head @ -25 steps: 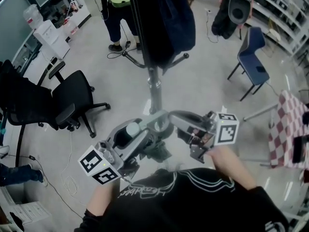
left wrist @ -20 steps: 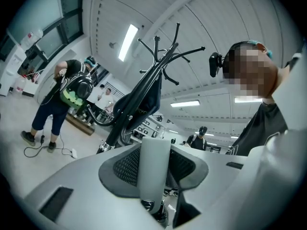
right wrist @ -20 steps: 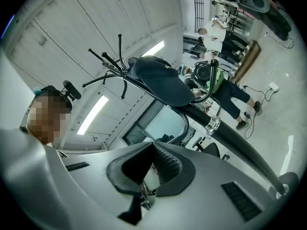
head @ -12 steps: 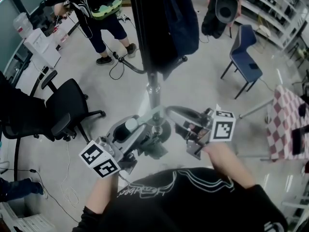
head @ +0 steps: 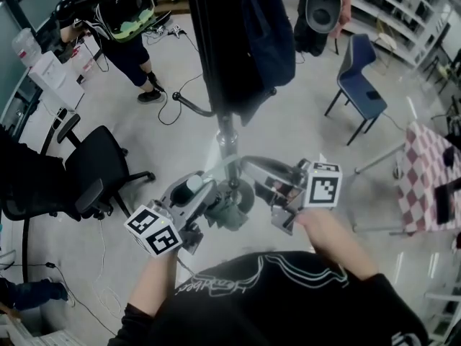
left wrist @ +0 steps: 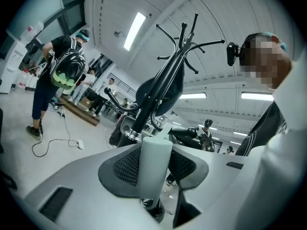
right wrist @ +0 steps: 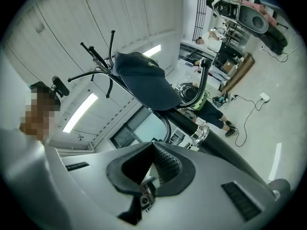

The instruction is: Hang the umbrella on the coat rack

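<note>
Standing close before the coat rack [head: 226, 132], we have the umbrella [head: 229, 213] in both claws and not yet hung. We judge the step in hand to be the carry to a hook.

The left claw [head: 204, 191] grips the umbrella's pale handle [left wrist: 155, 162], its pads set on either side of it. The right claw [right wrist: 153, 166] is closed. A pale sliver sits pinched between its pads, which we take to be the wrist strap [right wrist: 153, 174], though we cannot be sure.

The handle crosses the left claw's jaws and stands roughly upright, its round butt end facing up in the head view. So we read the long axis as running up and down, handle end uppermost. The dark grey bundle below the claws is probably the folded canopy, but that is hard to tell.

On the rack, a dark cap [right wrist: 141, 78] already hangs on the upper part. Bare prongs show at the crown [left wrist: 206, 43], and a curved lower hook [right wrist: 204, 75] stands free nearer the claws.

Next we would need to raise the strap to a free hook and keep its loop open. The loop must pass over the hook's knobbed tip before either claw lets go, and the umbrella should stay upright so that it hangs without swinging into the pole.
</note>
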Demonstrator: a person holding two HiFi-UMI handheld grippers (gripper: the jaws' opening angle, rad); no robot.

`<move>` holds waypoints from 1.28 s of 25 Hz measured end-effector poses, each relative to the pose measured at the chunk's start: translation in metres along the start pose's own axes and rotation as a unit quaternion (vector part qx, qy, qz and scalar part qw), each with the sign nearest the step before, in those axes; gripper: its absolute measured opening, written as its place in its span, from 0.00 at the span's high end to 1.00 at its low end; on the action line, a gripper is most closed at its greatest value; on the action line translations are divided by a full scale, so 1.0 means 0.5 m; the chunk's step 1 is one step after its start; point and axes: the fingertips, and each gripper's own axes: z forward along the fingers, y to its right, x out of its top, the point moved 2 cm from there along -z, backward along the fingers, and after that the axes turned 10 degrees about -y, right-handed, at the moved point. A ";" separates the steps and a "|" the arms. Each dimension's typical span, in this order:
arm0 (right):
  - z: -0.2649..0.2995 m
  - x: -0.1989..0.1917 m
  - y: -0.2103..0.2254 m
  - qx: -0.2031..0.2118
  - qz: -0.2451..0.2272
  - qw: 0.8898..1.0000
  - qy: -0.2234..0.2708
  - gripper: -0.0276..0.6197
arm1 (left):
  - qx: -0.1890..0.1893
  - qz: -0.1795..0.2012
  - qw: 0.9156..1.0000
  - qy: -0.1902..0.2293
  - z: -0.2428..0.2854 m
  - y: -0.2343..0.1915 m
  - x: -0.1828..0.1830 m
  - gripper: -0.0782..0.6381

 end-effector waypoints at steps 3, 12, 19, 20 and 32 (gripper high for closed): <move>0.006 -0.003 0.014 -0.002 0.014 1.000 0.007 0.93 | 0.012 0.000 1.000 -0.018 0.017 -0.028 -0.023 0.67; 0.014 -0.005 0.024 0.017 0.040 0.999 0.033 0.93 | 0.005 0.001 0.998 -0.055 0.066 -0.055 -0.065 0.67; -0.007 -0.006 0.038 0.022 0.065 0.996 0.061 0.93 | 0.005 0.001 0.997 -0.080 0.085 -0.071 -0.094 0.67; -0.011 -0.008 0.043 0.020 0.070 0.995 0.064 0.93 | 0.006 0.001 0.996 -0.085 0.088 -0.075 -0.101 0.66; -0.077 -0.041 0.080 -0.016 0.105 0.992 0.073 0.93 | -0.008 0.026 0.993 -0.117 0.141 -0.084 -0.130 0.62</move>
